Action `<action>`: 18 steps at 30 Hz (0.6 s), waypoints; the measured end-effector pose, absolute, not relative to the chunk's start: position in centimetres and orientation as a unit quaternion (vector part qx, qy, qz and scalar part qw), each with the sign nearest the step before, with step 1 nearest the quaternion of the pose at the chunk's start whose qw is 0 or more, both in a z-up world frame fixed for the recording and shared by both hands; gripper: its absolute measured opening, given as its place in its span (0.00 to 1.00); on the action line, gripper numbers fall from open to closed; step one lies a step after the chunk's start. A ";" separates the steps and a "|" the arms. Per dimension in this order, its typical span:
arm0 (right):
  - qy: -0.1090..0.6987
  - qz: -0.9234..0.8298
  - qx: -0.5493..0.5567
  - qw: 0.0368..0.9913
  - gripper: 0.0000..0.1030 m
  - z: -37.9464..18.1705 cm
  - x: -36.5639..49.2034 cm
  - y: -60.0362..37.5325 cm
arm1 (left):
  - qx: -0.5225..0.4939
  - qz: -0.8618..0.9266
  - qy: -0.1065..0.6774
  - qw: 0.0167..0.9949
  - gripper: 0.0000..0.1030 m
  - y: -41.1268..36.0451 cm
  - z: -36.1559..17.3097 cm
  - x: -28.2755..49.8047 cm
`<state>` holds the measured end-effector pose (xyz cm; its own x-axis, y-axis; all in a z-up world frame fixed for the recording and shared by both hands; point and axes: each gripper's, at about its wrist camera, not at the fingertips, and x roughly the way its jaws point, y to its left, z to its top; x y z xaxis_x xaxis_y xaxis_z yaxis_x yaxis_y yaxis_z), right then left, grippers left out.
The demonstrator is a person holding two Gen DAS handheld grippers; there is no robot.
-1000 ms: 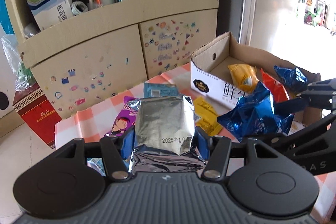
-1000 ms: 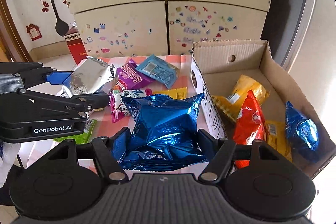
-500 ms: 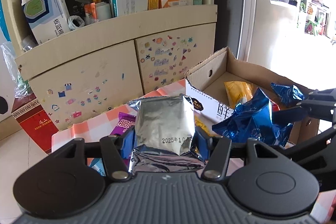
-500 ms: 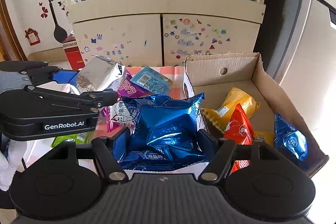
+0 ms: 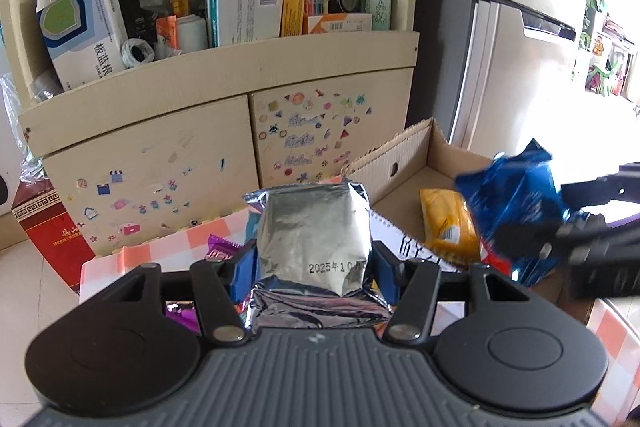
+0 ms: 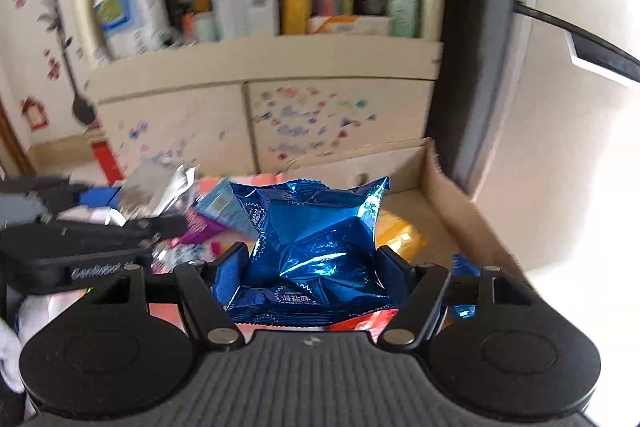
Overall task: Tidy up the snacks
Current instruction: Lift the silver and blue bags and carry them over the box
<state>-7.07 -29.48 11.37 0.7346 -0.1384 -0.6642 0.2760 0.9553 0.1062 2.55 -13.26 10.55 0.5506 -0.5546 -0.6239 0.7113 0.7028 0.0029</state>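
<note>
Currently, in the left wrist view, the left gripper (image 5: 314, 263) pinches a crinkled silver foil snack packet (image 5: 312, 239) between its blue pads, raised above the orange-checked tablecloth (image 5: 192, 239), beside the open corrugated cardboard box (image 5: 436, 151). In the right wrist view, the right gripper (image 6: 312, 263) clamps a puffy blue foil snack bag (image 6: 316, 247) over the box's near edge. Judged step: carrying both packets to the box. Next: position each over the box floor, then spread the fingers.

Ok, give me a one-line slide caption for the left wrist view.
Left gripper holds a silver foil snack packet above the checked table while the right gripper carries a blue packet over the cardboard box.
</note>
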 end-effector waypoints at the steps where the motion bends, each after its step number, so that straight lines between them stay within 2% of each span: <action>1: 0.343 -0.119 0.107 0.926 0.74 11.6 -7.2 -30.2 | 0.126 -0.365 0.305 0.871 0.56 -13.5 10.6 2.6; 18: 0.308 -0.195 0.226 0.903 0.74 11.6 -8.0 -37.8 | 0.110 -0.399 0.309 0.856 0.56 -19.6 10.2 2.9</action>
